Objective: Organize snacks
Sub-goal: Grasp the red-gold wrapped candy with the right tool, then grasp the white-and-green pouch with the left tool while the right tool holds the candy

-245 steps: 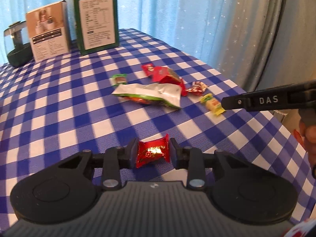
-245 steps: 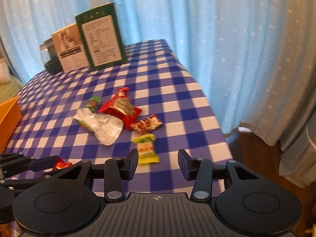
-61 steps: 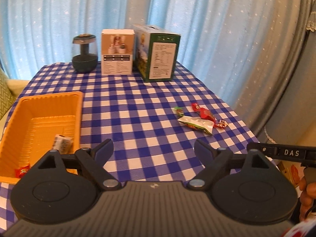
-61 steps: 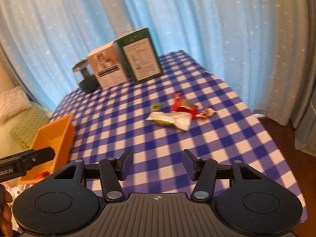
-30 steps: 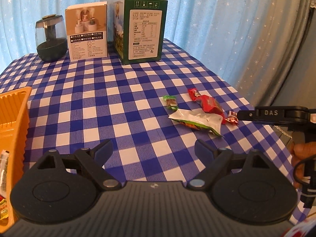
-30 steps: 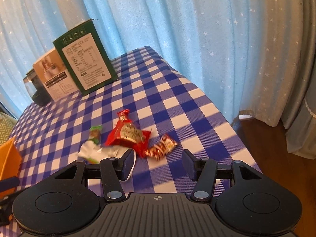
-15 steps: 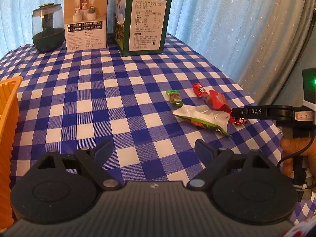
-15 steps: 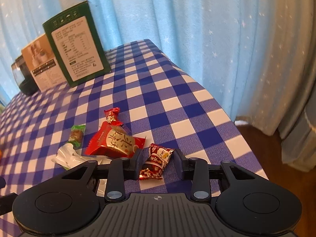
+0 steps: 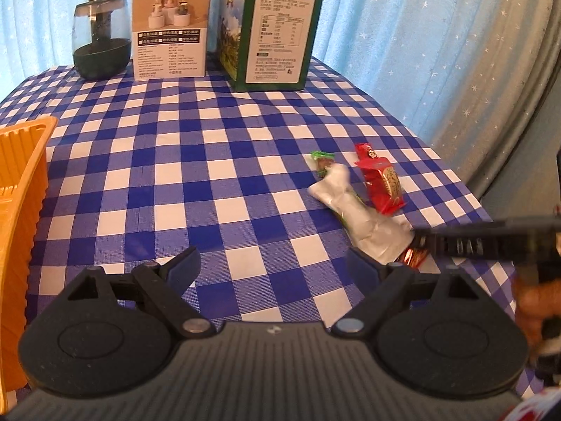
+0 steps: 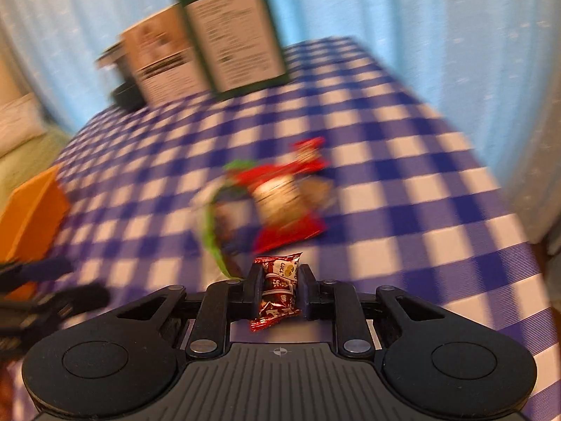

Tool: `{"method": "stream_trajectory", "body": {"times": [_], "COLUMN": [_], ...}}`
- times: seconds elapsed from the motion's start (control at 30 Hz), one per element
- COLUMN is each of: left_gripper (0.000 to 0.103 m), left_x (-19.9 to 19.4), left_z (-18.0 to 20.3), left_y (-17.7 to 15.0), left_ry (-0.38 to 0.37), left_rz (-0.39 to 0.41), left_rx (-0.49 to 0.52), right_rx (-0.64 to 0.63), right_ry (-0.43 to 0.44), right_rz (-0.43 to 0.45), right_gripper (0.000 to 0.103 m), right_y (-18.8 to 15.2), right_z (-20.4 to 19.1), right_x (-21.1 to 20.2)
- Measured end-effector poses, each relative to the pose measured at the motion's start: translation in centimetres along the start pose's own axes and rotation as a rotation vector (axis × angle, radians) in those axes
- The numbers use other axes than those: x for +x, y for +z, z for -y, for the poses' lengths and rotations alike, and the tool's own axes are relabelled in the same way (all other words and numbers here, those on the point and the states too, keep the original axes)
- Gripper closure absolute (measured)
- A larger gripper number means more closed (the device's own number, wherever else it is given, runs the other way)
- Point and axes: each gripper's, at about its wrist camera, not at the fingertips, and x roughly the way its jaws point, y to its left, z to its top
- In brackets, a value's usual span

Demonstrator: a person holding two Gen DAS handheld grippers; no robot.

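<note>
The right gripper [image 10: 279, 289] has just closed, its fingers pinching the small red candy [image 10: 278, 289]. The left gripper [image 9: 273, 266] hangs with fingers spread, empty, over the worktop [image 9: 217, 161].

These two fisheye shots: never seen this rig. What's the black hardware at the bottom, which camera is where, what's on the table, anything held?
There is no robot here. A person holds a pair of handheld tongs in each hand, and each pair carries a camera that looks forward along its two fingers. The black hardware at the bottom of each picture is that pair of tongs itself.

In the left wrist view the left tongs stand open and empty. The right tongs reach in from the right edge.

In the right wrist view, which is blurred, the right tongs have just closed on a small red candy.

On the checked tablecloth lie a white pouch, a red packet and a small green candy. At the left edge sits an orange tray. At the back stand a green box, a beige box and a dark jar.
</note>
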Motion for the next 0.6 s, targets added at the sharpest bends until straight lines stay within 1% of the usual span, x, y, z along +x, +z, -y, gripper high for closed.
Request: {"method": "stream_trajectory", "body": {"times": [0.07, 0.1, 0.2, 0.23, 0.3, 0.4, 0.5, 0.6], "left_gripper": [0.015, 0.015, 0.015, 0.015, 0.015, 0.017, 0.026, 0.034], "left_x": [0.1, 0.1, 0.6, 0.8, 1.3, 2.3, 3.7, 5.1], "left_z": [-0.1, 0.0, 0.4, 0.6, 1.1, 2.1, 3.1, 4.1], "left_y": [0.1, 0.2, 0.7, 1.0, 1.4, 2.4, 3.1, 3.6], "left_ry": [-0.01, -0.017, -0.036, -0.04, -0.059, -0.107, -0.146, -0.134], "left_rz": [0.001, 0.003, 0.01, 0.016, 0.021, 0.015, 0.0, -0.017], "left_rx": [-0.015, -0.021, -0.023, -0.018, -0.009, -0.001, 0.013, 0.047], "right_rx": [-0.026, -0.036, -0.045, -0.035, -0.012, 0.062, 0.139, 0.183], "right_ry": [0.066, 0.087, 0.09, 0.071, 0.005, -0.075, -0.123, -0.141], "right_rz": [-0.029, -0.037, -0.038, -0.032, -0.013, 0.023, 0.058, 0.088], "right_gripper": [0.082, 0.082, 0.082, 0.082, 0.082, 0.082, 0.082, 0.082], "right_y": [-0.4, -0.5, -0.8, -0.8, -0.9, -0.8, -0.6, -0.3], "right_z": [-1.0, -1.4, -1.6, -1.4, -0.9, 0.5, 2.1, 3.2], "right_x": [0.1, 0.1, 0.0, -0.1, -0.6, -1.5, -2.3, -2.9]}}
